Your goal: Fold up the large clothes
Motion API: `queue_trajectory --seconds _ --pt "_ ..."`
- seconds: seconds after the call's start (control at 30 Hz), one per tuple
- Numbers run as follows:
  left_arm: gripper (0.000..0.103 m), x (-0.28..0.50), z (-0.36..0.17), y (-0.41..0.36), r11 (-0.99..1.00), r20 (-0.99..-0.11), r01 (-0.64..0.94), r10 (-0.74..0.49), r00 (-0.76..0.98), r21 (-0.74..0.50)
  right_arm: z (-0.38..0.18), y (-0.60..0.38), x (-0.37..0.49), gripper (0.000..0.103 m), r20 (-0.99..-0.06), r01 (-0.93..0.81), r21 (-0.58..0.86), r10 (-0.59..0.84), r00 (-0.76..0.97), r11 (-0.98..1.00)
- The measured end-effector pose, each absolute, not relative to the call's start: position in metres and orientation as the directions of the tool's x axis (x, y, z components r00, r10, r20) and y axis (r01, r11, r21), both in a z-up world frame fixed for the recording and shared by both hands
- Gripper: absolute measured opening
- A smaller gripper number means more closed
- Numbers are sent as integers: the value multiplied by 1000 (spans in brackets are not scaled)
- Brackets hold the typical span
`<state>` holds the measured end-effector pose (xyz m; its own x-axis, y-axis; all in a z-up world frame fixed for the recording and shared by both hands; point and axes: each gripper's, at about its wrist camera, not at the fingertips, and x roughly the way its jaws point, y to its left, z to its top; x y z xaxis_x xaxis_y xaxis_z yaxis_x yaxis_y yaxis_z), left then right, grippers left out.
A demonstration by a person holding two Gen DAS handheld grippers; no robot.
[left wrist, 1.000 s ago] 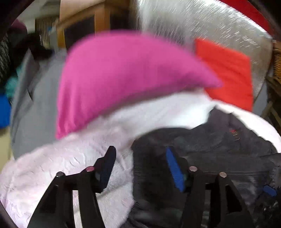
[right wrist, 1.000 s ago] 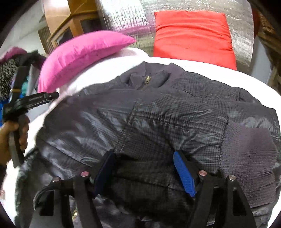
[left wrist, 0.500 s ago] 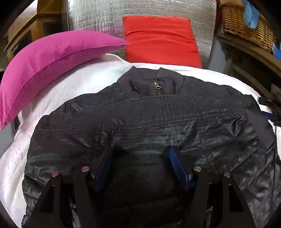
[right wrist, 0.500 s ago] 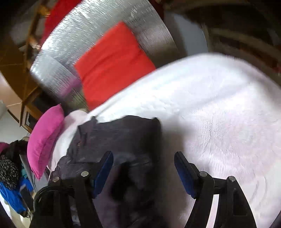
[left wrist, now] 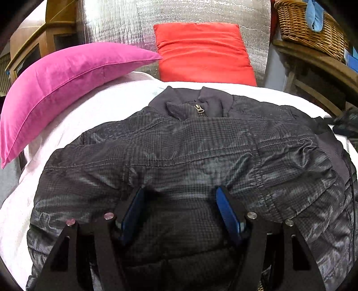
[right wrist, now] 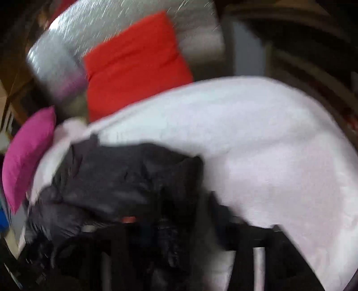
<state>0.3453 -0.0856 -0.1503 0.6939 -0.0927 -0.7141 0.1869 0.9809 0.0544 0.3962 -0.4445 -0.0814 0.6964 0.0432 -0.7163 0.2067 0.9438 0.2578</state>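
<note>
A dark grey quilted jacket (left wrist: 190, 156) lies front up on a white fluffy bedcover (left wrist: 100, 112), its zipped collar toward the far pillows. My left gripper (left wrist: 179, 201) is open, its blue pads resting low on the jacket's middle with nothing between them. In the right wrist view the jacket (right wrist: 116, 179) is a blurred dark heap at the left of the bedcover (right wrist: 257, 145). My right gripper (right wrist: 179, 246) is over the jacket's right edge; the frame is smeared and its fingers are lost in dark fabric.
A pink pillow (left wrist: 67, 80) lies at the far left and a red pillow (left wrist: 203, 53) leans on a silver foil backing (left wrist: 179, 13). A wicker basket (left wrist: 313, 26) sits on a wooden shelf at the right. A wooden cabinet (left wrist: 38, 44) stands far left.
My left gripper swung from the bed's left edge to the jacket's middle and now holds still. My right gripper swung from the jacket's middle to its right edge and dropped low, still moving.
</note>
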Motion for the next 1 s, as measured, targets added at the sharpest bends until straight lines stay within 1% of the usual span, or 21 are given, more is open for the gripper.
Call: queue_trajectory --seconds 0.03,0.07,0.13,0.2,0.27,0.33,0.37,0.4,0.43,0.47,0.5,0.6,0.63,0.67,0.7,0.73,0.77,0.83,0.87,0.9,1.0 --pt "68 345 -149 -86 981 -715 185 -89 694 58 -71 -440 386 62 -696 187 250 42 717 950" --pt "68 345 -146 -86 982 -716 183 -88 693 56 -60 -430 375 62 -673 143 258 72 736 956" --pt "68 342 -135 -81 985 -719 175 -117 685 7 -47 -408 367 63 -657 57 278 147 739 959" --pt "68 333 -121 -71 985 -704 163 -150 694 -49 -47 -380 351 64 -666 -53 275 230 709 960" --pt "68 321 -110 -59 988 -671 144 -146 727 -59 -58 -359 345 65 -690 -110 258 263 674 960" --pt "70 316 -111 -49 993 -668 116 -110 736 -36 -77 -352 346 65 -722 -111 254 265 640 961" --pt "70 320 -119 -47 994 -696 107 -87 713 -14 -90 -352 350 65 -753 -94 250 255 607 964" --pt "70 327 -132 -45 995 -744 103 -67 665 2 -103 -354 356 65 -777 -75 245 242 581 967" --pt "70 334 -143 -43 994 -778 114 -74 624 -4 -107 -353 360 65 -772 -72 246 240 589 967" --pt "72 332 -142 -42 993 -764 115 -73 641 2 -105 -352 359 65 -768 -68 240 232 598 968" --pt "72 330 -137 -41 994 -758 113 -72 649 3 -100 -350 357 65 -770 -60 236 224 597 970" --pt "72 318 -117 -29 994 -703 95 -107 703 -56 -76 -343 344 65 -723 -101 243 249 644 965" --pt "72 315 -116 -25 996 -692 78 -92 716 -51 -73 -338 343 69 -713 -112 246 258 652 963" --pt "72 317 -120 -23 997 -704 59 -70 706 -40 -74 -335 340 73 -710 -120 245 262 653 962" --pt "72 324 -132 -21 998 -747 52 -59 662 -33 -83 -333 342 78 -731 -115 221 243 638 968" --pt "73 331 -143 -20 997 -782 60 -70 619 -42 -96 -332 350 79 -770 -103 195 217 600 975" --pt "74 332 -145 -21 997 -777 69 -68 625 -31 -103 -332 358 79 -794 -94 189 208 571 978" --pt "73 331 -132 -25 996 -779 91 -58 624 -2 -93 -333 350 79 -769 -72 203 205 605 977" --pt "73 328 -126 -23 995 -771 100 -78 632 -19 -83 -333 343 79 -749 -82 230 230 622 970" --pt "73 321 -116 -18 994 -743 104 -104 661 -47 -75 -334 337 79 -734 -95 236 242 634 967" --pt "73 296 -100 0 995 -715 81 -99 692 -60 -51 -337 303 79 -695 -97 205 215 687 974"
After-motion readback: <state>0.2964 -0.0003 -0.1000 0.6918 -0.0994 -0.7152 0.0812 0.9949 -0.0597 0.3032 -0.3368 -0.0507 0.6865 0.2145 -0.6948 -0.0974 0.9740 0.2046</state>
